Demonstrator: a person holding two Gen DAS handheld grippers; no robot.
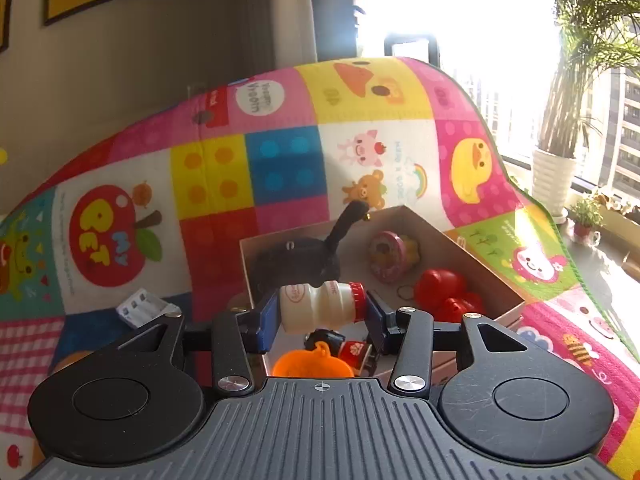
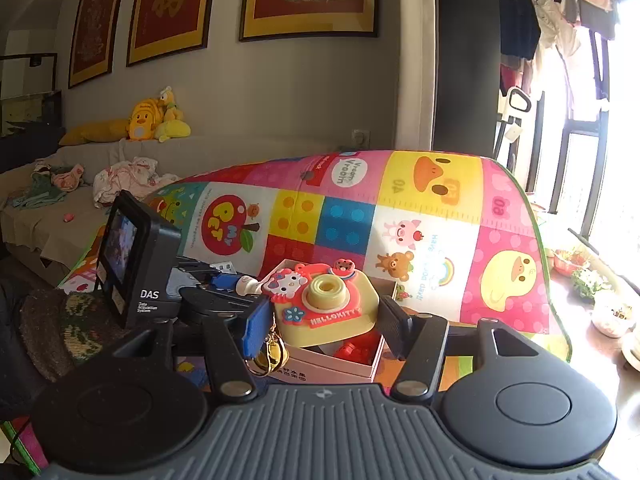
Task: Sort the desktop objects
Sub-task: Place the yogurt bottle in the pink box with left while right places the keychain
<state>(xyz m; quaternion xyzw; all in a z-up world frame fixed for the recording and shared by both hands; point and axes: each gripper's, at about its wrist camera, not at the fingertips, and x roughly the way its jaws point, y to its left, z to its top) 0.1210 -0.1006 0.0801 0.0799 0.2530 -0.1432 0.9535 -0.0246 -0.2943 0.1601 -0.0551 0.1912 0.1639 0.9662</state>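
My left gripper (image 1: 320, 312) is shut on a small white yogurt bottle (image 1: 320, 306) with a red cap, held sideways above the open cardboard box (image 1: 480, 256). The box holds a black toy, a pink round tin (image 1: 388, 256), red toys (image 1: 444, 290), an orange pumpkin toy (image 1: 312, 364) and a small figure. My right gripper (image 2: 324, 316) is shut on a yellow and red Hello Kitty toy camera (image 2: 328, 300) with a gold keyring (image 2: 272, 354) hanging from it, held above the same box (image 2: 340, 364). The left gripper (image 2: 224, 280) with the bottle shows in the right wrist view.
A colourful play mat (image 1: 280, 160) covers the table. A small white pack (image 1: 140, 306) lies on the mat left of the box. Potted plants (image 1: 556, 176) stand at the window on the right. A sofa (image 2: 80, 200) with clothes and plush toys is at the left.
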